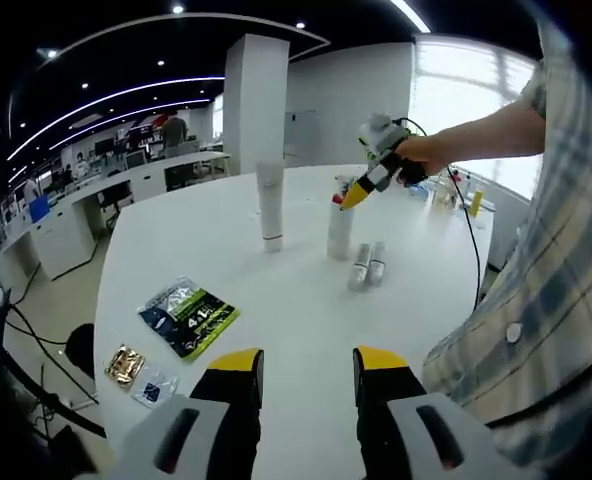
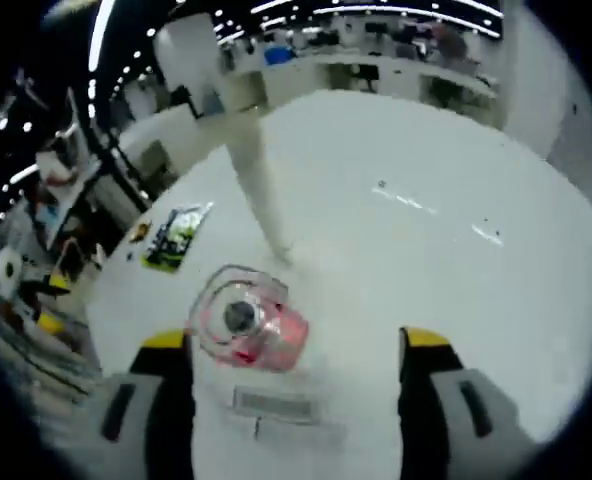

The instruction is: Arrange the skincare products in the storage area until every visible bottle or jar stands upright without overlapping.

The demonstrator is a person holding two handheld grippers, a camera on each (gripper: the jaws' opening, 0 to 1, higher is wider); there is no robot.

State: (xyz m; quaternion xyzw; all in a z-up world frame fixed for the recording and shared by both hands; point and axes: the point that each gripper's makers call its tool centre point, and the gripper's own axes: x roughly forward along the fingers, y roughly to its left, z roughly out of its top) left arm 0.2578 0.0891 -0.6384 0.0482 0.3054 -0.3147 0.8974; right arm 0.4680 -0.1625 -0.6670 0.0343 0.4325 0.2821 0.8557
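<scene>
Skincare products stand and lie on the white table (image 1: 276, 330) well ahead of the left gripper (image 1: 306, 365), whose yellow-tipped fingers (image 1: 238, 362) are spread apart with nothing between them. A tall white tube (image 1: 269, 205) stands upright on its cap, far beyond the left finger. Just to its right a white bottle with a clear pink-tinted cap (image 1: 340, 228) also stands upright, and the right gripper (image 1: 357, 195) hovers at its top in the person's hand (image 1: 416, 158). In the right gripper view the same cap (image 2: 246, 320) sits below and between that gripper's wide-spread fingers (image 2: 166, 345), nearer the left one; they do not appear to be pressing on it. The tall tube rises beyond the cap.

Two small white bottles (image 1: 368, 265) lie on their sides, touching each other, just beside the capped bottle. These look like the work that remains: both need standing up and spacing apart. A green-and-black sachet (image 1: 188, 316) and two smaller packets (image 1: 141, 375) lie flat, close beyond the left finger.
</scene>
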